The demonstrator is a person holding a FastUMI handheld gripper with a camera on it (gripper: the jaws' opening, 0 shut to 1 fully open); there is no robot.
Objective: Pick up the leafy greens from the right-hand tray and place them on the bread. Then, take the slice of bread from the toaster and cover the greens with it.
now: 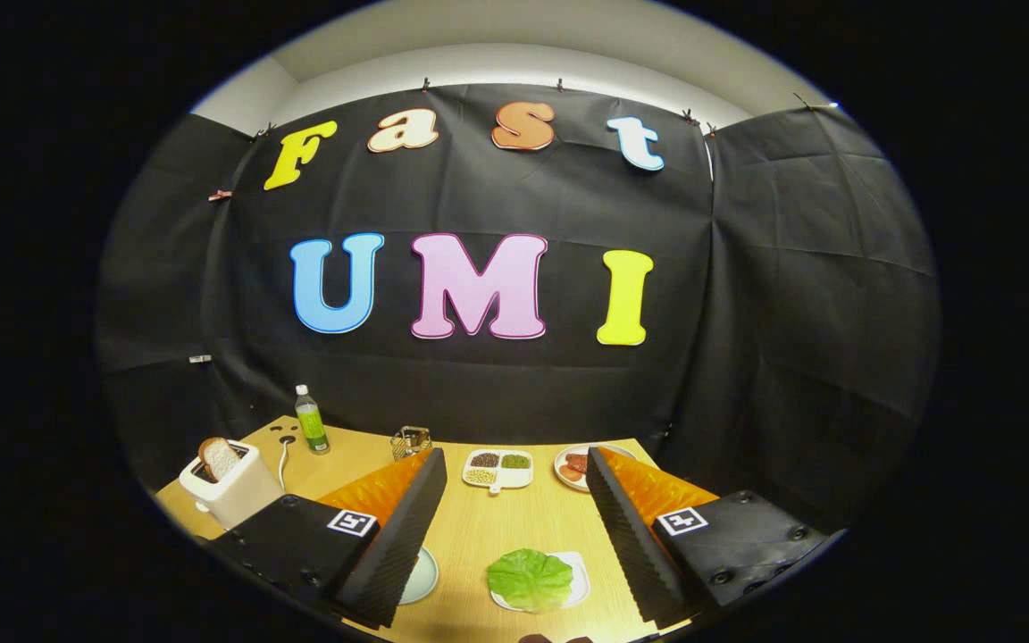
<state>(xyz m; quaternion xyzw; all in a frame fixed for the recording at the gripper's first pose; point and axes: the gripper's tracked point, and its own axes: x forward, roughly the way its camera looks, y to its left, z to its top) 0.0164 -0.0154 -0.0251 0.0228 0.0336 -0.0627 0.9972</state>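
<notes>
Your tool hangs above the wooden counter with its two fingers spread wide apart, released and grasping nothing. The ribbed black pads face each other across a broad gap of bare wood.

The leafy greens lie between your fingers, low in the gap and nearer the right one. They rest on a small white tray and cover most of it. Neither finger touches the greens or the tray.

Just beside your left finger, partly hidden under it, is a pale round plate. You cannot tell what is on it, since the finger hides most of it.

The white toaster stands out past your left finger at the counter's near left corner. A slice of bread sticks up out of its slot, tilted a little.

Beyond the fingertips, toward the far edge of the counter:
- a divided white dish with dark, green and pale fillings
- a round plate holding something red, just at the tip of your right finger
- a small wire basket
- a green bottle with a white cap, standing upright behind the toaster
</notes>
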